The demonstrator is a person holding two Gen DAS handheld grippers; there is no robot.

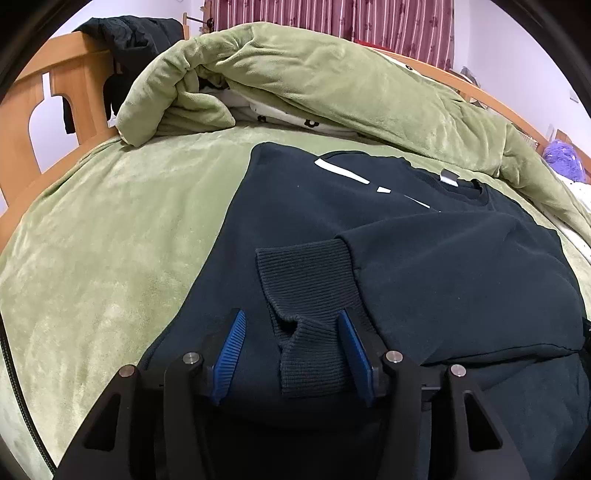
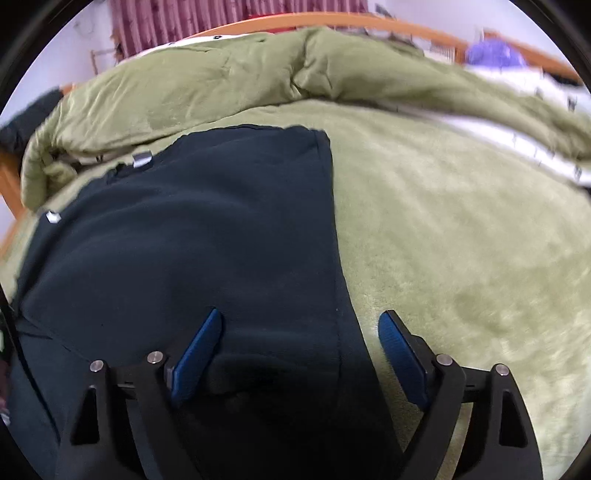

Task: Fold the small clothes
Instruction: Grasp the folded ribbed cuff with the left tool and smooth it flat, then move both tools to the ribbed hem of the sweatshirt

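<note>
A dark navy sweatshirt (image 1: 406, 258) lies flat on the green bedspread (image 1: 110, 240), its neck with a white label toward the far side. One sleeve is folded across the body, and its ribbed cuff (image 1: 306, 280) lies crumpled between the blue pads of my left gripper (image 1: 291, 317). The jaws stand apart and do not pinch the cuff. In the right wrist view the sweatshirt (image 2: 203, 229) fills the left half. My right gripper (image 2: 300, 314) is wide open and straddles the garment's right side edge, one pad over the cloth and one over the bedspread (image 2: 461, 240).
A bunched green quilt (image 1: 295, 74) is piled along the far side of the bed. A wooden bed frame (image 1: 62, 92) with a black garment (image 1: 129, 40) draped over it stands at the left. A striped curtain (image 1: 332, 18) hangs behind, and a purple object (image 1: 563, 160) sits at the far right.
</note>
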